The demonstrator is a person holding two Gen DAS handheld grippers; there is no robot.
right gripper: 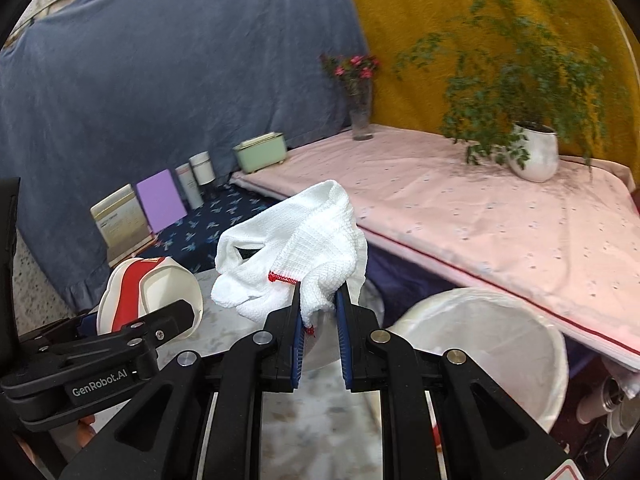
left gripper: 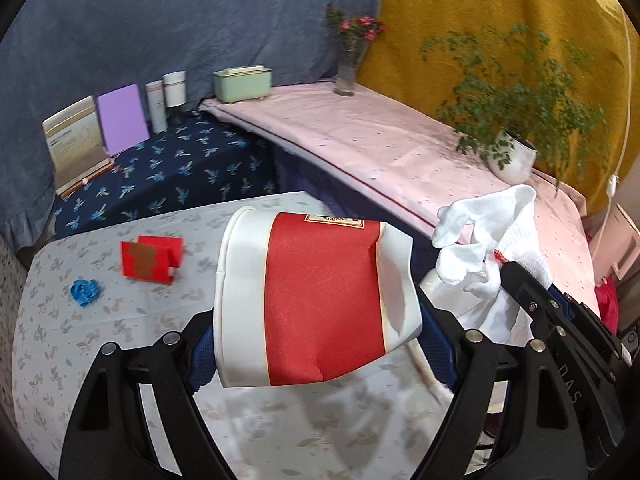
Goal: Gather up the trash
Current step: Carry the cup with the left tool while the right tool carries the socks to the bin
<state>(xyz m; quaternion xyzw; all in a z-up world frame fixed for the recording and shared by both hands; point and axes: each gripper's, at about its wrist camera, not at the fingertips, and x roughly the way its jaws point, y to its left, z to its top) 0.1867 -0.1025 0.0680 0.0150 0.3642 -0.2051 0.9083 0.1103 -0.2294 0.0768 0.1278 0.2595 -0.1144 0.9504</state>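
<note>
My left gripper (left gripper: 316,344) is shut on a crushed red and white paper cup (left gripper: 316,300) and holds it above the floral table; the cup also shows in the right wrist view (right gripper: 148,288). My right gripper (right gripper: 318,304) is shut on a white knit glove (right gripper: 292,248) with red trim, held up beside the cup; the glove also shows in the left wrist view (left gripper: 488,248). A white lined trash bin (right gripper: 488,344) stands just right of the right gripper, below table height. A red packet (left gripper: 150,260) and a blue crumpled scrap (left gripper: 84,292) lie on the table at the left.
The round table has a pale floral cloth (left gripper: 120,340). Behind it are a dark blue bench (left gripper: 180,172) with books, tubes and a green box (left gripper: 242,84), and a pink-covered surface (right gripper: 500,216) with a flower vase (right gripper: 360,116) and a potted plant (right gripper: 536,152).
</note>
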